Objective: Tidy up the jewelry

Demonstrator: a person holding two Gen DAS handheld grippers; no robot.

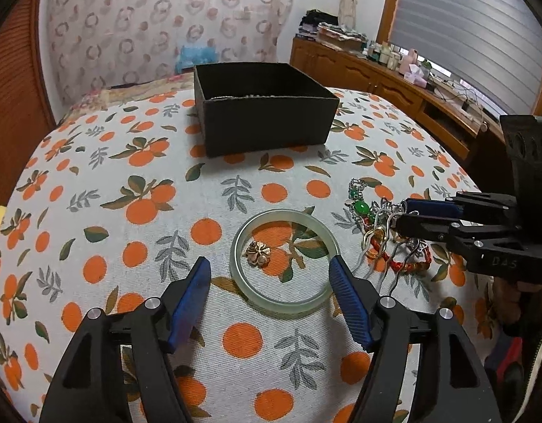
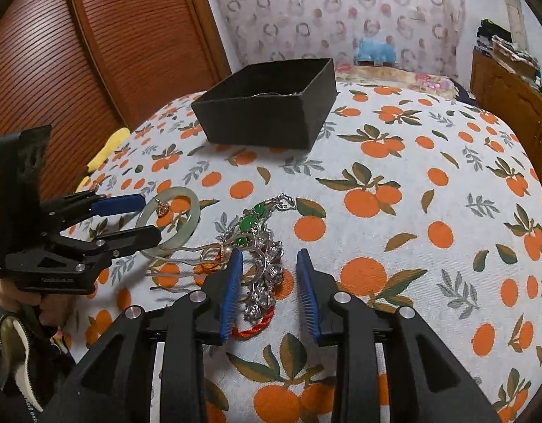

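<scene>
A pale green bangle lies flat on the orange-print tablecloth, with a small gold flower earring inside its ring. My left gripper hovers open over it, one blue pad on each side of the ring. To the right lies a tangled pile: a green-stone silver necklace, silver pieces, a red cord bracelet and a silver hair fork. My right gripper stands open astride the silver pieces; neither pad presses on them. A black open box stands behind, with something silvery inside.
A yellow cloth lies at the table's left edge. A ribbed wooden door stands to the left, and a cluttered wooden cabinet runs along the right. A hand holds the left gripper's handle.
</scene>
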